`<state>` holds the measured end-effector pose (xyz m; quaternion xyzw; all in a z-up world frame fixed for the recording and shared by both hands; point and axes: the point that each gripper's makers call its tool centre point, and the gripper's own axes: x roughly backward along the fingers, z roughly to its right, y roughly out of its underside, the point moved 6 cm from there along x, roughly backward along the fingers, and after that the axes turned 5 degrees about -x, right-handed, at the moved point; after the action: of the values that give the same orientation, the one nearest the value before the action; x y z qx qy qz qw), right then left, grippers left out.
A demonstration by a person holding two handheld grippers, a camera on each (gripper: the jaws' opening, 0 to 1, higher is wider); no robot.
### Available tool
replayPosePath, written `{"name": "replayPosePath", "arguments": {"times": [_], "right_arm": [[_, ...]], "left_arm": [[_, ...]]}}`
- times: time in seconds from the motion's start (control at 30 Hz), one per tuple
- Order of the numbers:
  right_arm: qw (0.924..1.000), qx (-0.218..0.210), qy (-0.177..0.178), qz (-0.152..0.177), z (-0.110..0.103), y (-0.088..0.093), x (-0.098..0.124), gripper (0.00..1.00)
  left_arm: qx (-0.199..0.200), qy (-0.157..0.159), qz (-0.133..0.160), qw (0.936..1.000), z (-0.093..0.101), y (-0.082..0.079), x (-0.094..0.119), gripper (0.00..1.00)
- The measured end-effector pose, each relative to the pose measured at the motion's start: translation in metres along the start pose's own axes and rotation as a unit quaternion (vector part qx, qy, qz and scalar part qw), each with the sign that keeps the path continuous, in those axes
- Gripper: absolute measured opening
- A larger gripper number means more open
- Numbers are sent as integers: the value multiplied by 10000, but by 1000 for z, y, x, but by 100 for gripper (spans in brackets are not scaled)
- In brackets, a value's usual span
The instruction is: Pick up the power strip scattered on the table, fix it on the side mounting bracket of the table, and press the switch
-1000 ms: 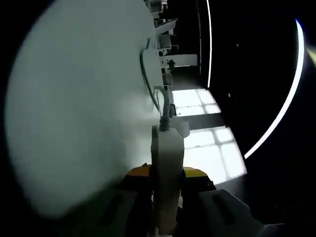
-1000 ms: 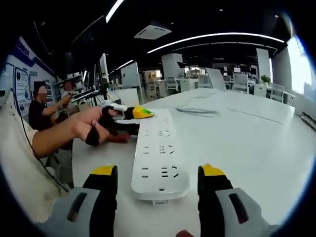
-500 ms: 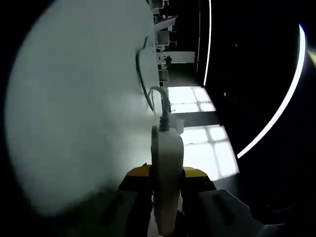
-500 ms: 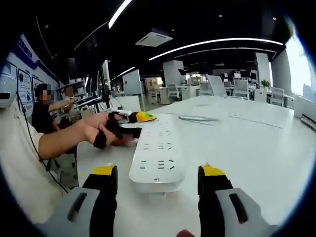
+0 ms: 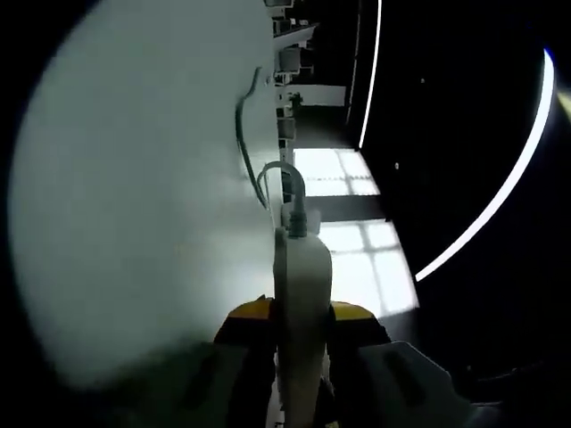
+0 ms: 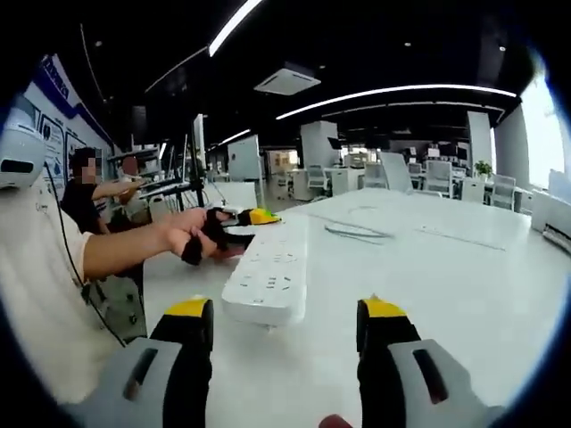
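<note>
With the left gripper [image 5: 302, 334] clenched on the power strip [image 6: 268, 275], keep it level toward the table [image 6: 464, 276] edge while the right gripper [image 6: 284, 325] hangs released.

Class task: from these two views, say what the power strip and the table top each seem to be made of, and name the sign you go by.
Power strip: looks like white moulded plastic, smooth and semi-matt, judging by its rounded edges and cleanly cut socket slots. Table: a pale, smooth, hard surface with a soft sheen, perhaps laminate or painted board; the look leaves that open.
</note>
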<state>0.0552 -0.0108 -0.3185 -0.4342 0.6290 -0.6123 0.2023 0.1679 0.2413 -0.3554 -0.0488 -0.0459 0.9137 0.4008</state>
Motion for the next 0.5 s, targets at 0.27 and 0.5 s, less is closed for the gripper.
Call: {"name": "replayPosePath", "arguments": {"times": [0.27,0.5], "right_arm": [[10000,-36,15,7,0,0,1,59],[10000,-60,65,9,2,2,4,58]], "left_arm": [[-50,107,-236,9997,8,-11,9,25],[-57,195,-442,9988,11,-24,23,25]]}}
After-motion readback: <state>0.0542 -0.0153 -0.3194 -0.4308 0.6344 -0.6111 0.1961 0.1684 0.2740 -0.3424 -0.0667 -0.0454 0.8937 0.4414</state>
